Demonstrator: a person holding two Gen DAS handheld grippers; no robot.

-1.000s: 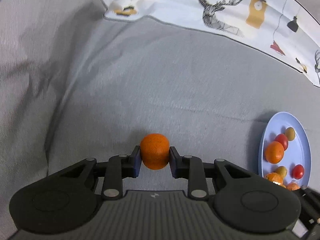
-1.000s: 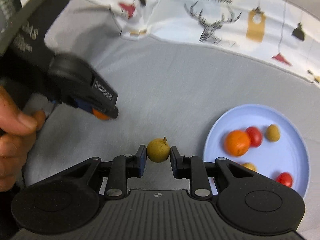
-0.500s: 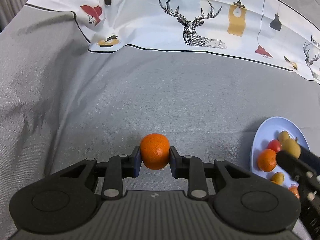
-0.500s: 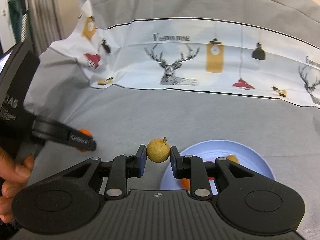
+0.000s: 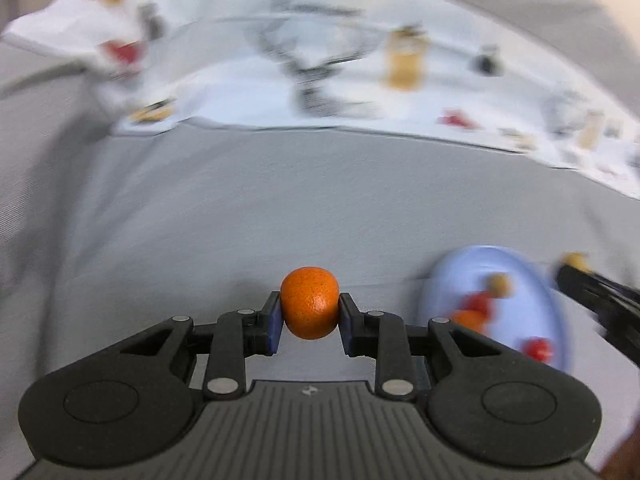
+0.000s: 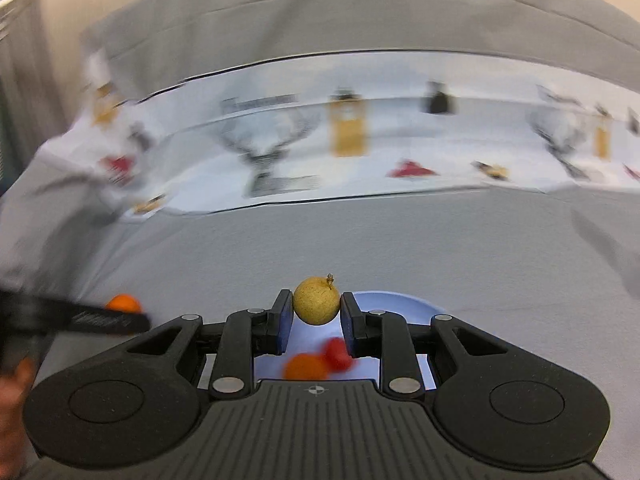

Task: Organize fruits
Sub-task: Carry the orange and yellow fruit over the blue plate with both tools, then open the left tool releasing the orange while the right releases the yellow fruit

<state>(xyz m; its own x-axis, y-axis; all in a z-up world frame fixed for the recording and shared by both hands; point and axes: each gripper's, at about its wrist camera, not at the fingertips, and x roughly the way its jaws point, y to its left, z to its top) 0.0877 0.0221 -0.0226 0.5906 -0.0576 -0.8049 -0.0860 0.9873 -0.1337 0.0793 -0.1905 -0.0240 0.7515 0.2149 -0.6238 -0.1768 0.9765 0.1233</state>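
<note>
My left gripper (image 5: pixel 309 314) is shut on an orange mandarin (image 5: pixel 309 300), held above the grey cloth. To its right lies the light blue plate (image 5: pixel 520 268) with several small fruits, red, orange and tan. My right gripper (image 6: pixel 316 312) is shut on a small tan round fruit (image 6: pixel 316 300) with a short stem. It hangs over the near side of the blue plate (image 6: pixel 400 302), where an orange fruit (image 6: pixel 306 366) and a red one (image 6: pixel 338 354) show between the fingers. The left gripper's finger (image 6: pixel 80 318) with the mandarin (image 6: pixel 122 302) shows at the left.
A grey cloth (image 5: pixel 280 208) covers the surface. A white printed cloth with deer and lamps (image 6: pixel 360 140) lies across the back. The right gripper's finger (image 5: pixel 600 296) comes in from the right edge of the left wrist view. A hand (image 6: pixel 10 400) is at the far left.
Both grippers have risen and tilted up, each keeping its fruit. The plate has slid under the right gripper in its view and nearer to centre in the left view.
</note>
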